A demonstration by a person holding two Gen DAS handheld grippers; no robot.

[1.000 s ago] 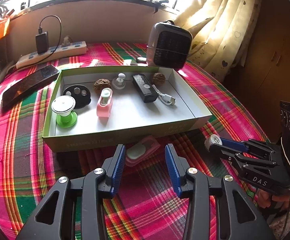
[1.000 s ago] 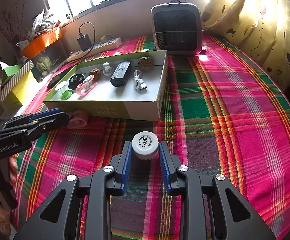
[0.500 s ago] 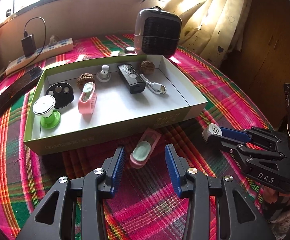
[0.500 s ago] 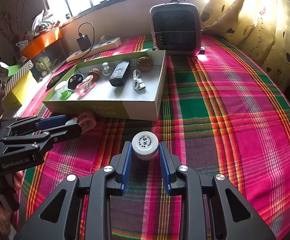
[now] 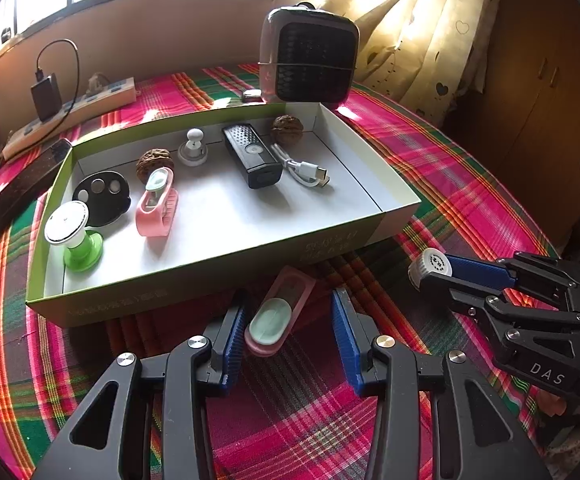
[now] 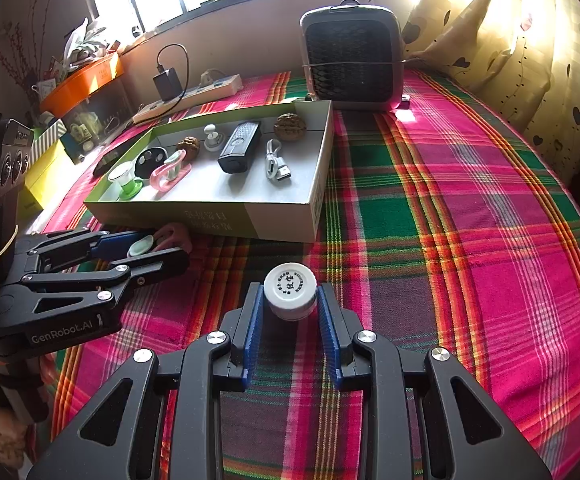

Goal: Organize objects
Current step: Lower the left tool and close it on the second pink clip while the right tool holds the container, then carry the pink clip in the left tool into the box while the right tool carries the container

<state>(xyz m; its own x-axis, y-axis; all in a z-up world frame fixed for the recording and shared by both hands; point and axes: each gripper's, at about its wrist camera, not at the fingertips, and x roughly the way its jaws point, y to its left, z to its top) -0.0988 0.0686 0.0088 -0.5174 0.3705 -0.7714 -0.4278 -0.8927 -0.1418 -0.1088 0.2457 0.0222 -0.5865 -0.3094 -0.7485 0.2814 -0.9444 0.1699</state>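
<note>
A pink case (image 5: 277,314) with a mint oval inset lies on the plaid cloth just in front of the shallow green box (image 5: 209,276). My left gripper (image 5: 290,320) is open around it, and the case's near end rests close to the left pad (image 5: 235,334). The same gripper (image 6: 157,248) and pink case (image 6: 175,234) show at the left of the right wrist view. My right gripper (image 6: 290,304) is shut on a small white bottle (image 6: 290,290) with a printed cap, held just above the cloth. In the left wrist view, this bottle (image 5: 430,266) sits at the right gripper's (image 5: 430,276) tips.
The box (image 6: 281,224) holds a green-footed stand (image 5: 75,240), black disc (image 5: 101,196), pink holder (image 5: 157,208), two walnuts, white knob (image 5: 193,148), black device (image 5: 251,156) and cable (image 5: 306,168). Behind stand a heater (image 5: 310,64), power strip (image 5: 69,114) and phone (image 5: 17,192).
My left gripper has moved forward and rolled slightly, so the pink case now lies between its open fingers. The right gripper and its bottle have not moved.
</note>
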